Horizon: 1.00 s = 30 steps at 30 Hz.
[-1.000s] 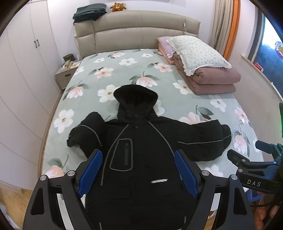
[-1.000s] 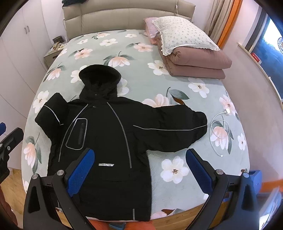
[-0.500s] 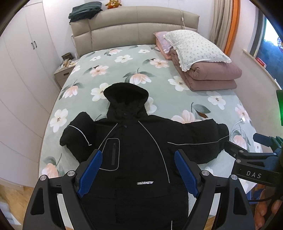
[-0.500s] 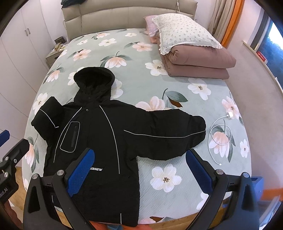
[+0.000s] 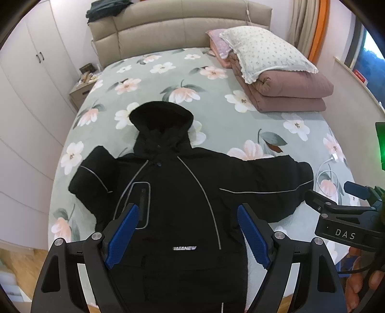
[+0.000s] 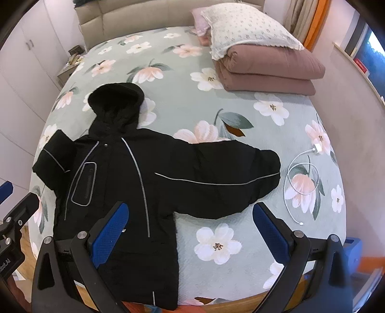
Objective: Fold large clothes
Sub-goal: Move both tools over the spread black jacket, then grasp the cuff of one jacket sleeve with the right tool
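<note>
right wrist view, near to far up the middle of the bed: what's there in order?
right gripper → black jacket → jacket hood → headboard

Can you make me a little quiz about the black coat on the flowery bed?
1. True or false: the black coat is already folded in half.
2. Which lies nearest the coat's long sleeve: A pillow, B white cable, C nightstand?
3. Fill in: the left gripper and right gripper both have their jaws ____.

Key: 1 false; 2 B; 3 open.
</note>
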Tool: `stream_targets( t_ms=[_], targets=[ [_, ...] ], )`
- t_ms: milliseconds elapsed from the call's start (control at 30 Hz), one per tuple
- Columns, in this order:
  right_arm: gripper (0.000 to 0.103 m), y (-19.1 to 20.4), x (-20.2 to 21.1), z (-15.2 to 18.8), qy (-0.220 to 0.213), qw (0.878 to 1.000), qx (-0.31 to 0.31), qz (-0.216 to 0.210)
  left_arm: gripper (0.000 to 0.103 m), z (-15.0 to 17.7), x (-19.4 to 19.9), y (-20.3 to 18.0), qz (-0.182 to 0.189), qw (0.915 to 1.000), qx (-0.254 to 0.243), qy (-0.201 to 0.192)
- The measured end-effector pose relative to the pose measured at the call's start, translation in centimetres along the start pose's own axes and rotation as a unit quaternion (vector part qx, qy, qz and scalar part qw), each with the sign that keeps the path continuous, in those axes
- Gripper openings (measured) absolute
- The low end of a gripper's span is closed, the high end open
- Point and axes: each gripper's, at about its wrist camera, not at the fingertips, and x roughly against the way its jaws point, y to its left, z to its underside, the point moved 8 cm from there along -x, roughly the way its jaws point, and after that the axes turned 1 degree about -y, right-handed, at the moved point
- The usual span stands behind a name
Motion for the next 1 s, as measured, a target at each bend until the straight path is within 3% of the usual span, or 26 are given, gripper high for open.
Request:
stream_targets(
  t_ms=[300,533,667,867,1000],
  targets=[
    [0.103,-4.9,-5.3,0.8,0.026,0.999,-0.026,-0.001,0.085,-0.1,-5.5,-3.9,0.003,0.9993,-0.009,0.035],
    [0.103,-10.6,-10.7,3.1,0.009,0.998,-0.057,-0.019,0.085,0.8,-11.1,-6.2,0.018,0.9986,-0.003,0.049],
    [0.092,-16.0,-14.9,3.2,0.005,0.995,-0.097,-0.01,0.085,1.4,-14.5,-7.3,0.026,0.9981,-0.005,0.056],
    [0.089,-25.9,-22.2,3.4,0.017,0.97,-0.237,-0.044,0.085,1.5,-18.4,-10.0,0.04,0.9962,-0.019,0.075],
    [0.089,-29.9,-26.8,3.6,0.035,0.953,-0.294,-0.066,0.085,1.0,-20.6,-11.9,0.043,0.9955,-0.041,0.075]
  ],
)
